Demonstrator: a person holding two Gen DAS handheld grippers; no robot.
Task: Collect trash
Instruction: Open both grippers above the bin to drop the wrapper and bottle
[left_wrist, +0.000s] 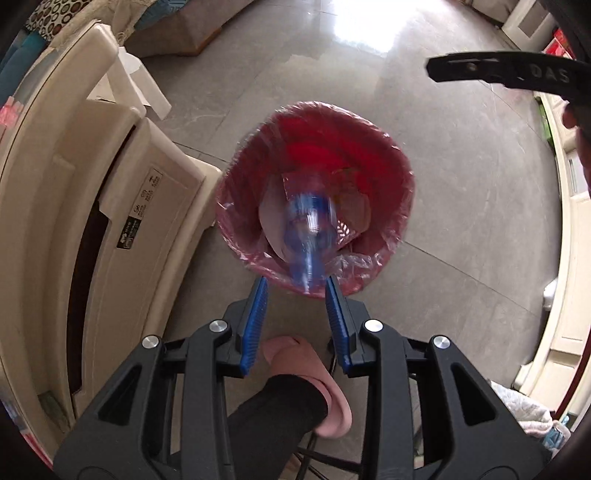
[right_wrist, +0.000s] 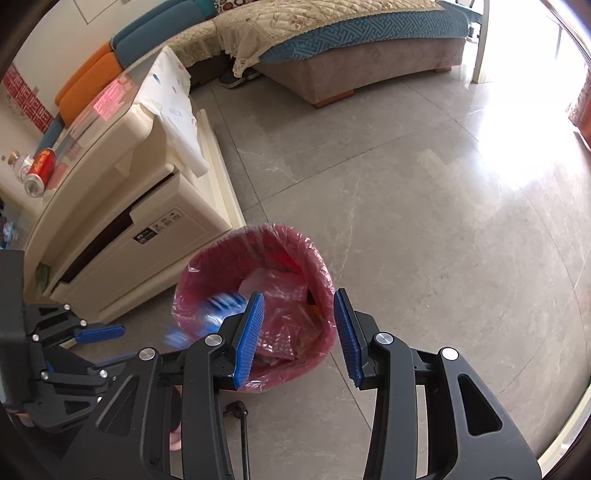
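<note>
Trash here means a clear plastic bottle (left_wrist: 306, 236) with a blue label, smeared by motion blur, so its cap and print cannot be read. In the left wrist view it sits just beyond the tips of the left gripper (left_wrist: 295, 286), over the mouth of the red bin (left_wrist: 391, 147); whether the ribbed blue fingers (left_wrist: 255, 317) touch its near end cannot be told, since the blur overlaps the right-hand tip. The fingers stand partly apart, with a gap wider than the bottle's neck.

The bin is round, lined with a thin, crinkled, translucent bag (left_wrist: 354, 264) folded over its rim. Inside, under the bottle, lie pale paper and wrappers, hard to make out. A pink slipper (left_wrist: 325, 402) and a dark trouser leg (left_wrist: 273, 410) show between the black gripper arms, partly hidden by them.

The right wrist view shows the right gripper (right_wrist: 299, 295) with nothing between its fingers, parted moderately, above the near rim of the bin. To their left the bottle is only a blue-and-white streak (right_wrist: 218, 310), half hidden behind the left finger. Further left, the other gripper's black linkage and blue fingers appear. Only this view shows the cream counter (right_wrist: 122, 177) top with a red can (right_wrist: 40, 170) lying on it, and the sofa (right_wrist: 332, 40) beyond.
</note>
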